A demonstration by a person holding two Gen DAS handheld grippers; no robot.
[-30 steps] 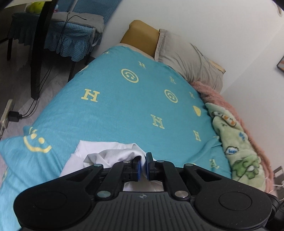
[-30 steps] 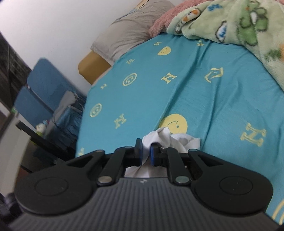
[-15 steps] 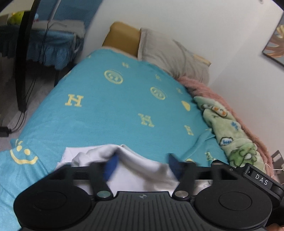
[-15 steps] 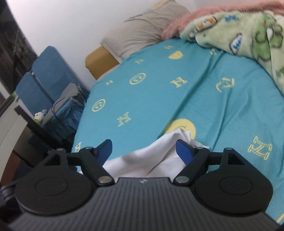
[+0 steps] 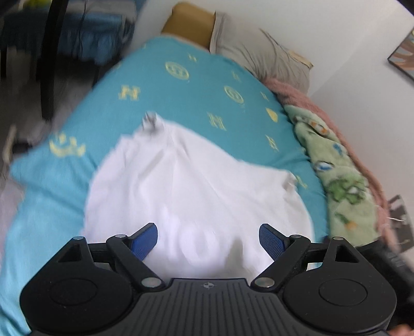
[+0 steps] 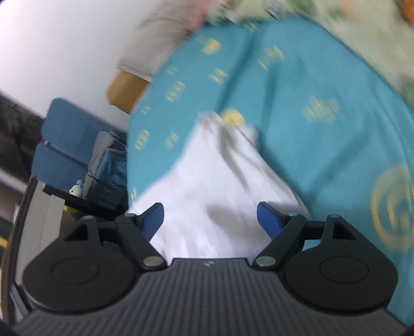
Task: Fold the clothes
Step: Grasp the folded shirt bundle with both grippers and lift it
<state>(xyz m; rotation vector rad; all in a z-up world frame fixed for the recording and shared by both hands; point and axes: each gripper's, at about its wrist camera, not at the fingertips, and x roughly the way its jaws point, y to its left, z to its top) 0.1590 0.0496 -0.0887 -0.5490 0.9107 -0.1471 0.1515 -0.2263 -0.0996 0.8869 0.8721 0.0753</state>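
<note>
A white garment [image 5: 196, 186] lies spread on the teal bedsheet [image 5: 181, 90], its far edge pointing toward the pillows. My left gripper [image 5: 208, 241] is open above the garment's near part, blue pads wide apart and holding nothing. In the right wrist view the same white garment [image 6: 214, 186] runs away from the camera as a narrow strip on the teal sheet [image 6: 323, 144]. My right gripper [image 6: 210, 219] is open over its near end, nothing between its fingers. Both views are motion-blurred.
A grey pillow [image 5: 261, 56] and a mustard cushion [image 5: 189, 23] lie at the head of the bed. A green cartoon blanket [image 5: 336, 170] and pink fleece [image 5: 305, 100] line the wall side. A blue chair [image 6: 67, 144] with piled fabric stands off the bed's left side.
Both grippers were shut on bunched white cloth a second ago; they have opened and let it go. The garment now lies spread out, and both cameras have pulled back and are moving.
</note>
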